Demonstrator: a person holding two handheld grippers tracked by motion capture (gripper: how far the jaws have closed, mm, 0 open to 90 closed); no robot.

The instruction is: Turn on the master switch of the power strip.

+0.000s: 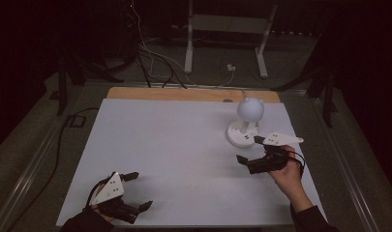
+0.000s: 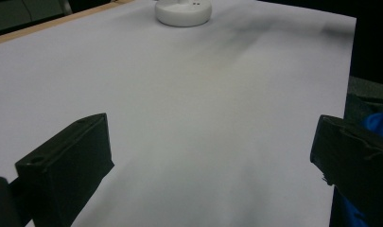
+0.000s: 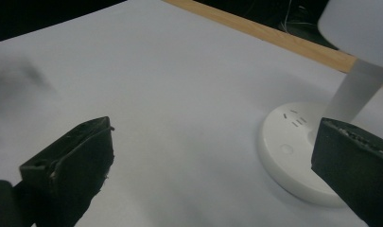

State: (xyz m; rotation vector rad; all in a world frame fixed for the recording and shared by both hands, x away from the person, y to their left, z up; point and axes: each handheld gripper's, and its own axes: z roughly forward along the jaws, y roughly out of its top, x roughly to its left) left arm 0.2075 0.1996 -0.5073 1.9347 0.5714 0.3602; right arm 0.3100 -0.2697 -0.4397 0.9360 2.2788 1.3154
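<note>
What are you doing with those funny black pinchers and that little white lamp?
A person sits at a white table with tongs in each hand. The right tongs are open and close to the round base of a small white lamp, but not touching it. The left tongs are open too, near the person's edge of the table, far from the lamp. Nothing is being held right now. My guess is the right hand may be about to do something with the lamp.
</note>
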